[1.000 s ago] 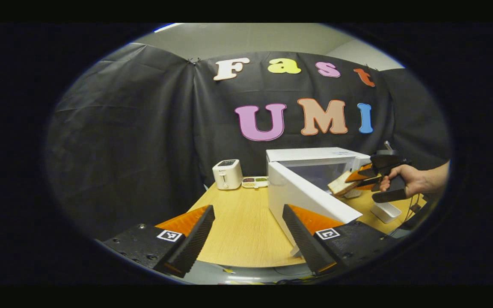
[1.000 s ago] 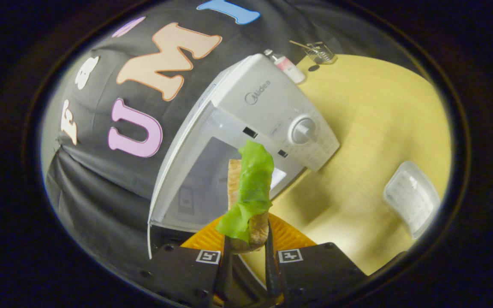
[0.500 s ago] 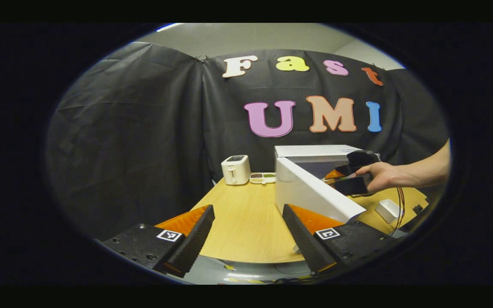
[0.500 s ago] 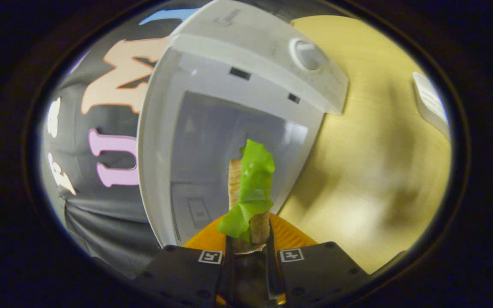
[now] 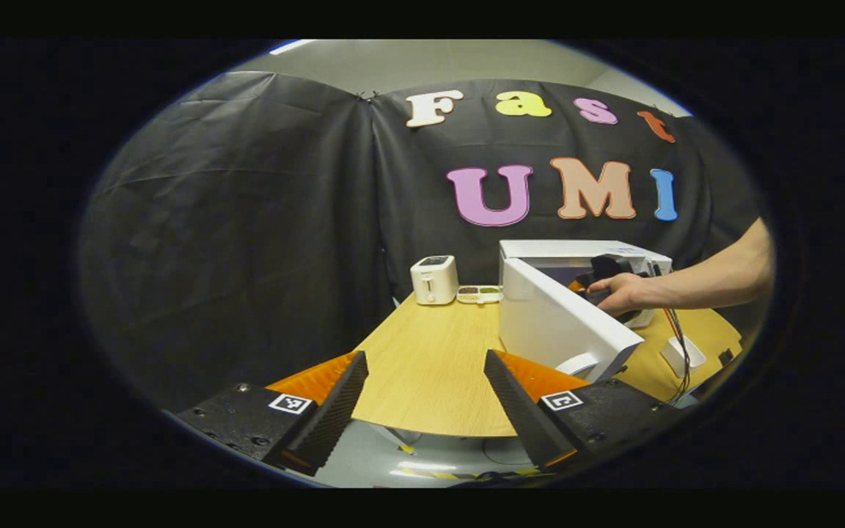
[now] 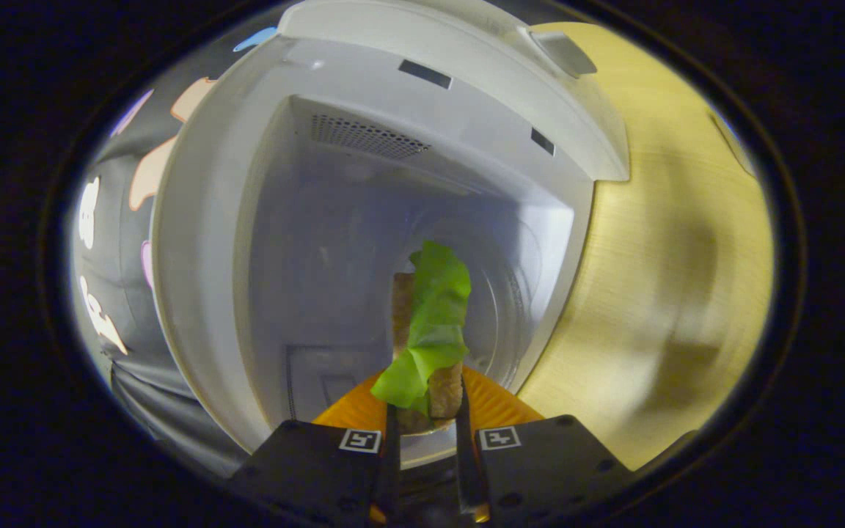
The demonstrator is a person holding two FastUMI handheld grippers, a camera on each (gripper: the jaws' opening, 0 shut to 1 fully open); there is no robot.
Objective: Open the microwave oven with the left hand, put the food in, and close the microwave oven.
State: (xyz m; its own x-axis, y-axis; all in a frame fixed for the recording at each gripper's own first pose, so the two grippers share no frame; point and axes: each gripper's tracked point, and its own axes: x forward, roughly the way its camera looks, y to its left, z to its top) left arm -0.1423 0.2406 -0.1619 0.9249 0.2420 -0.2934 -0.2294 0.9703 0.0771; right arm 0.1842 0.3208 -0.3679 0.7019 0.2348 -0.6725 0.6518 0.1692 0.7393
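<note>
The left hand-held gripper (image 5: pixel 422 411) hangs wide and empty over the pale wooden bench (image 5: pixel 430 367). Ahead to its right, the white microwave oven (image 5: pixel 576 253) stands open. The right hand-held gripper (image 6: pixel 422 440) pinches a lettuce-topped bread slice (image 6: pixel 426 330) at the cavity mouth.

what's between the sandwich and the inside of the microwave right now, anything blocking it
Nothing visible. The right gripper holds the sandwich at the mouth of the microwave, whose cavity looks bare ahead. The door is swung wide open, off to the side in the left gripper view.
</note>
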